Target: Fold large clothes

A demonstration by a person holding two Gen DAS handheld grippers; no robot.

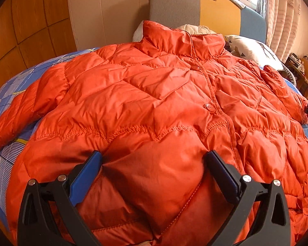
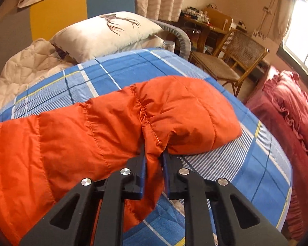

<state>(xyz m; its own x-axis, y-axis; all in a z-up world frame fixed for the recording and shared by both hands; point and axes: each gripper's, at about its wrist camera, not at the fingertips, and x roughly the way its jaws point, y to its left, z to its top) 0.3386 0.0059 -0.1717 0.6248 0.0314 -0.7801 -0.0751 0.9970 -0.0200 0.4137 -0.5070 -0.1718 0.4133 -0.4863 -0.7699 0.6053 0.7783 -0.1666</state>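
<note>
An orange quilted down jacket (image 1: 154, 94) lies front up and buttoned on a bed with a blue plaid sheet (image 1: 8, 94), its collar toward the headboard. My left gripper (image 1: 154, 155) is at the jacket's lower hem. Its jaws stand wide apart, with a puffy panel of fabric bulging between them. In the right wrist view, the jacket's sleeve (image 2: 113, 123) stretches across the sheet (image 2: 133, 69) with its cuff end to the right. My right gripper (image 2: 153, 151) is shut on a pinched fold of that sleeve near the cuff.
A beige pillow (image 2: 104, 32) and a cream quilt (image 2: 26, 67) lie at the head of the bed. A rattan chair (image 2: 236, 57) and a cluttered table stand past the bed's right edge. A dark red blanket (image 2: 287, 112) lies to the right. A wooden panelled wall (image 1: 30, 20) is on the left.
</note>
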